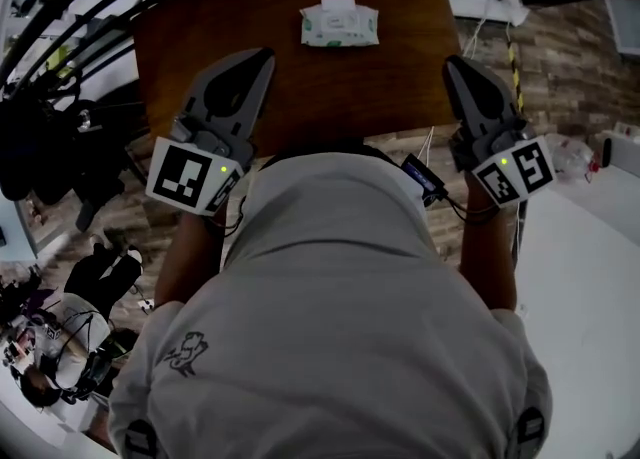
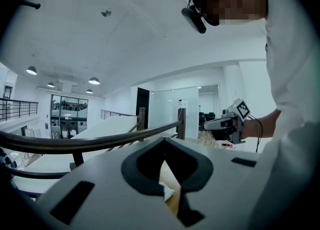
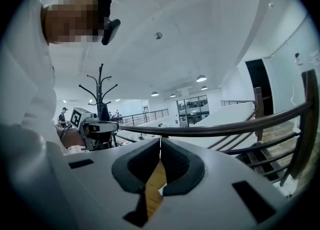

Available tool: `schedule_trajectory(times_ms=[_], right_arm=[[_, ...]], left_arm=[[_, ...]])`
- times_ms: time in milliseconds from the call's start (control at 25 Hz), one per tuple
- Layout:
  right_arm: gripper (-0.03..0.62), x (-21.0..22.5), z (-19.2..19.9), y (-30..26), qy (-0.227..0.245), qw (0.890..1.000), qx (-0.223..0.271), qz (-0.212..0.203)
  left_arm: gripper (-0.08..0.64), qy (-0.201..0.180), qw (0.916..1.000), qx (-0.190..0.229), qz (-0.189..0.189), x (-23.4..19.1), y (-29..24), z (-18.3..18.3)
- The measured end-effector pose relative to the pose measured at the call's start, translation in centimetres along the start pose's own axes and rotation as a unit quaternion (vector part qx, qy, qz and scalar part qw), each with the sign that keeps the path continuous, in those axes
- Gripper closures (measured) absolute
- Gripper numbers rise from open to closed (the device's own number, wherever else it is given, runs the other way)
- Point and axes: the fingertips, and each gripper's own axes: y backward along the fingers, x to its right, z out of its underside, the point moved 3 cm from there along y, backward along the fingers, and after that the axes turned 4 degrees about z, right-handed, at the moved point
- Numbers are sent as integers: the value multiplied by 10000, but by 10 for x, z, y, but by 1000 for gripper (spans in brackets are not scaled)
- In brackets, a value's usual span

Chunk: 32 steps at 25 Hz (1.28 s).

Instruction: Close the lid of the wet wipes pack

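The wet wipes pack (image 1: 340, 23), white with green print, lies on the far middle of the brown wooden table (image 1: 300, 87). A white flap (image 1: 338, 2) shows at its far edge; I cannot tell how far it stands open. My left gripper (image 1: 265, 55) hovers over the table's left part, shut and empty, short of the pack. My right gripper (image 1: 452, 62) hovers at the table's right edge, shut and empty. In the left gripper view the left gripper (image 2: 164, 141) has its jaws together, and a white corner of the pack (image 2: 166, 191) shows through them. In the right gripper view the right gripper (image 3: 160, 141) has its jaws together over the table's wood (image 3: 155, 184).
A dark curved railing (image 1: 70, 17) runs behind and left of the table. Wood-plank floor (image 1: 560, 57) and a white platform (image 1: 590, 277) lie to the right. A coat stand (image 3: 101, 91) stands beyond the left gripper (image 3: 95, 126). The person's torso (image 1: 330, 327) fills the near view.
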Motion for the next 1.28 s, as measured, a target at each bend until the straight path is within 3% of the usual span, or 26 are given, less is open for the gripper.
schedule_trajectory(times_ms=[440, 1280], right_arm=[[558, -8, 7, -24, 52, 9996, -265, -76], [557, 78, 40, -91, -256, 9948, -659, -731]], left_arm=[[546, 196, 9997, -74, 132, -27, -8, 21], [547, 477, 9928, -1101, -7, -61, -87, 79]])
